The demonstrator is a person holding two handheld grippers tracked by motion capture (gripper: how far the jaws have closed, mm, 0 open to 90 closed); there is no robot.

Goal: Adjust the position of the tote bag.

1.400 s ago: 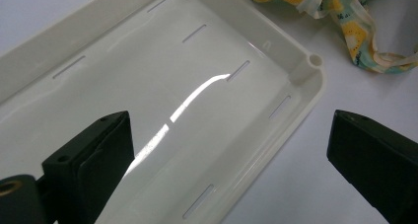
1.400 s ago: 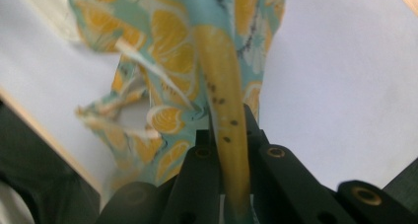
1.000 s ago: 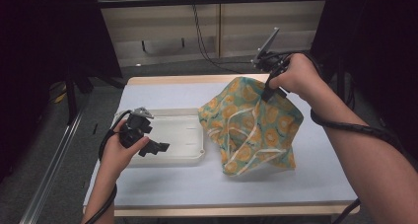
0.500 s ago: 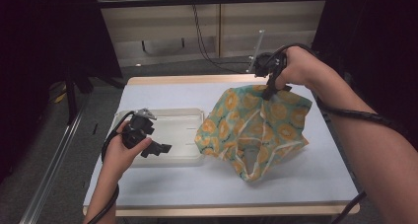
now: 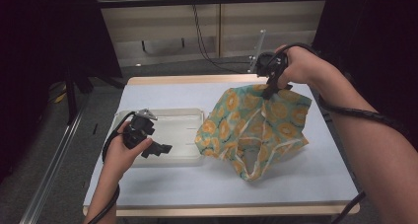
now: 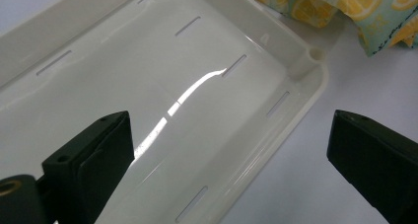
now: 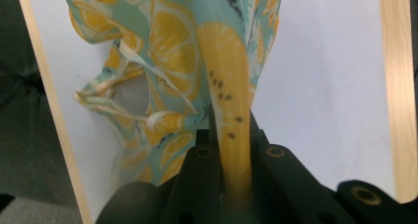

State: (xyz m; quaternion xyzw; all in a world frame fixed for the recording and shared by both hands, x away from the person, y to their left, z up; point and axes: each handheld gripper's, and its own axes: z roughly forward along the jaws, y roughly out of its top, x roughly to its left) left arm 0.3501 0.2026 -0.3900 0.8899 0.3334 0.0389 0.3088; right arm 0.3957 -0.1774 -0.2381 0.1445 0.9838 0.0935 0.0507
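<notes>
Overhead, the counter [image 5: 162,93] carries a lemon-print cloth [image 5: 256,130] hanging straight below the right gripper [image 5: 272,88], whose jaws pinch its top edge, while the left gripper [image 5: 160,149] holds its jaws wide over the white tray [image 5: 192,155].

I can't read any text, label, brand or number from here — the cloth [image 5: 256,123] carries a lemon-slice print and the white tray [image 6: 162,95] bears plain slots — no lettering on either.
</notes>
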